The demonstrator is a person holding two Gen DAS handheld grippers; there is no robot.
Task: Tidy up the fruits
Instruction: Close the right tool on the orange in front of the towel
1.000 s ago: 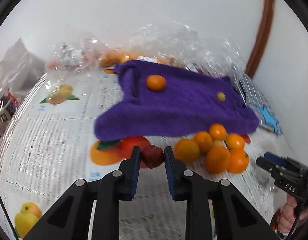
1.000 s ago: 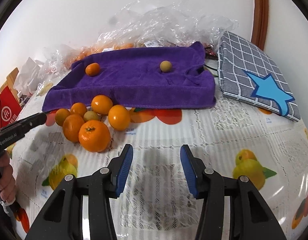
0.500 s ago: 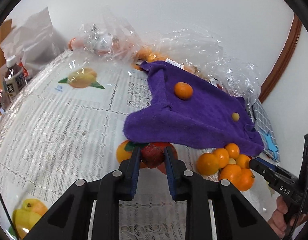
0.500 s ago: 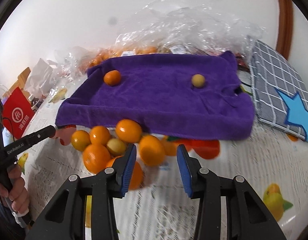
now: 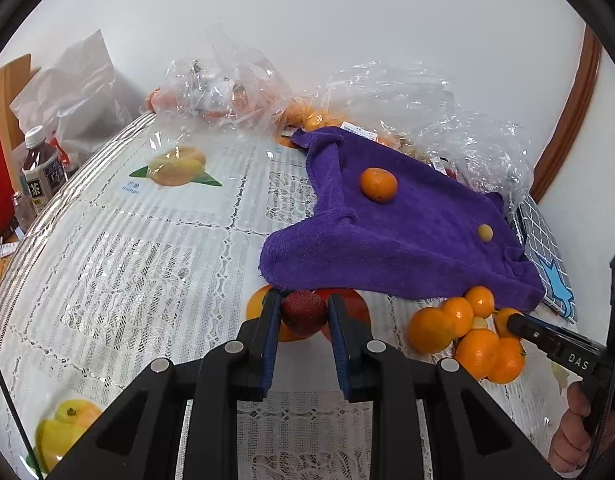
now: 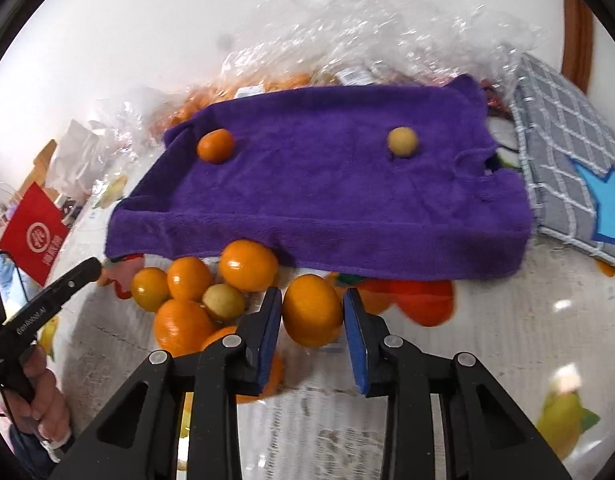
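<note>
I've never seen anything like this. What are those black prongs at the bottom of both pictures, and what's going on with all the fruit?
No robot here: a person holds a two-finger gripper in each hand, each with a camera looking along its fingers. One picture is from the left gripper, shut on a dark red fruit. The other is from the right gripper, its jaws closing around an orange from the pile. On the table lies a purple towel with one orange and one small yellowish fruit on it.
</note>
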